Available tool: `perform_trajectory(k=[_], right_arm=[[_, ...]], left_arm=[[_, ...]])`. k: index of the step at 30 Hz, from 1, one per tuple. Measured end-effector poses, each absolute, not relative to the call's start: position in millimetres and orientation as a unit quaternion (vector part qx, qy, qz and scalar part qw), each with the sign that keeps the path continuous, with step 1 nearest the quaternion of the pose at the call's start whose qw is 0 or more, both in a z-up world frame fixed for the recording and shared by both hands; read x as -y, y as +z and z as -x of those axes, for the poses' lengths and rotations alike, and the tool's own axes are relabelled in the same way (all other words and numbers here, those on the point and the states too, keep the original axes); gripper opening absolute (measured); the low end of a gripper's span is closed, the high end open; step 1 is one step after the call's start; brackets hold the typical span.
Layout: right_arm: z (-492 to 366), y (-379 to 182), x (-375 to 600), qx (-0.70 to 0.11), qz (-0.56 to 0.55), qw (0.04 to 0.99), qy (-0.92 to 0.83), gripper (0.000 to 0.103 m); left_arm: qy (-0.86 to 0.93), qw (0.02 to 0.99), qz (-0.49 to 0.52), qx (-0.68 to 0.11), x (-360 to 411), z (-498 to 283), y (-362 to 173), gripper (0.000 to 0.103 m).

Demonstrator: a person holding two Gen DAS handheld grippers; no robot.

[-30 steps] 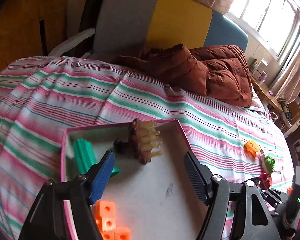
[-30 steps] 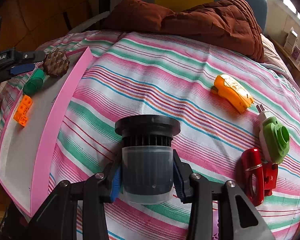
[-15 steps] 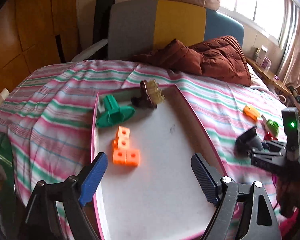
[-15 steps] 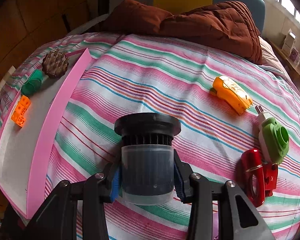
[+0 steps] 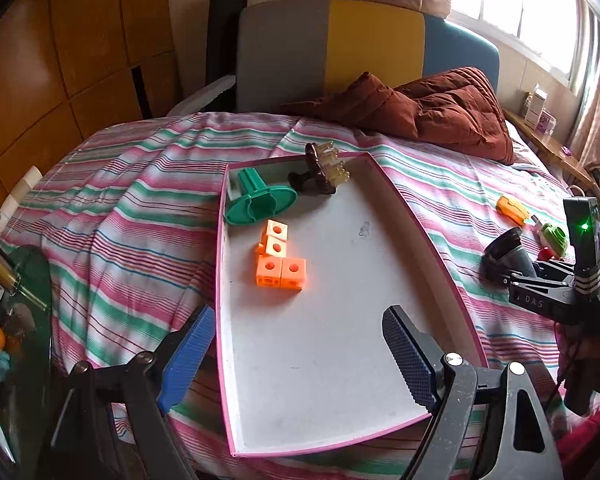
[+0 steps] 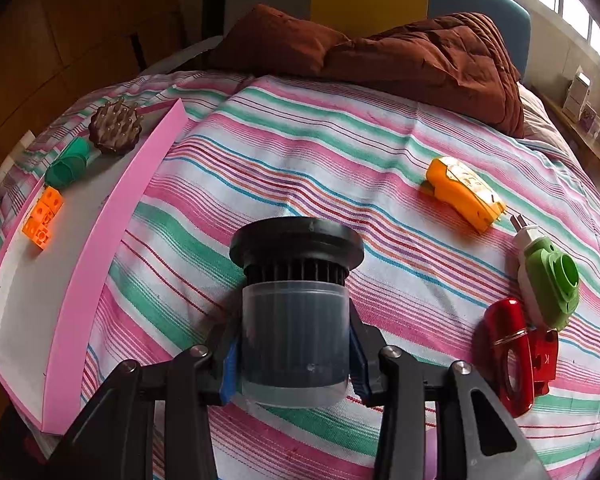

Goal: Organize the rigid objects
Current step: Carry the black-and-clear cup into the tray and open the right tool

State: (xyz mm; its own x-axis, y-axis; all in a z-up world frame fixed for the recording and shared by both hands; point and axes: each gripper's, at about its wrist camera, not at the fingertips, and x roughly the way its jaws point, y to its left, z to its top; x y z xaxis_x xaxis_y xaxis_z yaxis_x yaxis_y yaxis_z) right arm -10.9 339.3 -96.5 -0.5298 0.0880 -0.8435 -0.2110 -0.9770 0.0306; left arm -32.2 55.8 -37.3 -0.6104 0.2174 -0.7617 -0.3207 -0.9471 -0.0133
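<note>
Nearest to us, our left claw [image 5: 296,356] points steeply down over the near end of a shallow pink-rimmed tray [image 5: 420,232] lying on a bed with a striped cover [image 5: 112,216]; its blue-padded jaws have just been opening and now stand wide apart with nothing between them, one pad outside the tray's left rim and the other above its white floor. Farther into the tray lie orange linked cubes [image 5: 278,256], then a green flanged plastic piece [image 5: 258,200] on its side, and at the far end a brown scalp brush [image 5: 322,168] with pale bristles. Our right claw [image 6: 294,354], also angled steeply downward, is closed on a dark cylindrical filter [image 6: 296,300], its pads pressing the translucent cup from both sides while the black flanged end points away from us, low over the bed to the right of the tray. Beyond it and to the right, on the cover, lie a red clip-like object [image 6: 516,356], just beside a green and white plug-in device [image 6: 548,276], and farther off an orange gadget [image 6: 462,192]. At the far end of the bed sits a crumpled brown quilt [image 6: 400,52], with a grey, yellow and blue headboard [image 5: 340,48] behind.
</note>
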Motion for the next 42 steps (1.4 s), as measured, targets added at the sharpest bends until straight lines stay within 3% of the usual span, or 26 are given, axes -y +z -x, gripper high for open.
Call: perform_trajectory(k=[10, 25, 34, 42], right_arm=[[11, -98, -331, -0.034, 0.472, 0.099, 0.875, 0.042], [16, -72, -314, -0.061, 0.467, 0.145, 0.870, 0.042], [51, -21, -245, -0.062, 0.423, 0.050, 0.903, 0.042], [118, -53, -189, -0.050, 0.481, -0.009, 0.875, 0.042]], left_arm=[[0.894, 0.145, 0.423, -0.040, -38, 35, -41, 0.086], [0.893, 0.118, 0.435, 0.004, 17, 36, -53, 0.086], [0.894, 0.112, 0.433, 0.010, 27, 36, -53, 0.086], [0.892, 0.111, 0.438, 0.018, 31, 36, -57, 0.086]])
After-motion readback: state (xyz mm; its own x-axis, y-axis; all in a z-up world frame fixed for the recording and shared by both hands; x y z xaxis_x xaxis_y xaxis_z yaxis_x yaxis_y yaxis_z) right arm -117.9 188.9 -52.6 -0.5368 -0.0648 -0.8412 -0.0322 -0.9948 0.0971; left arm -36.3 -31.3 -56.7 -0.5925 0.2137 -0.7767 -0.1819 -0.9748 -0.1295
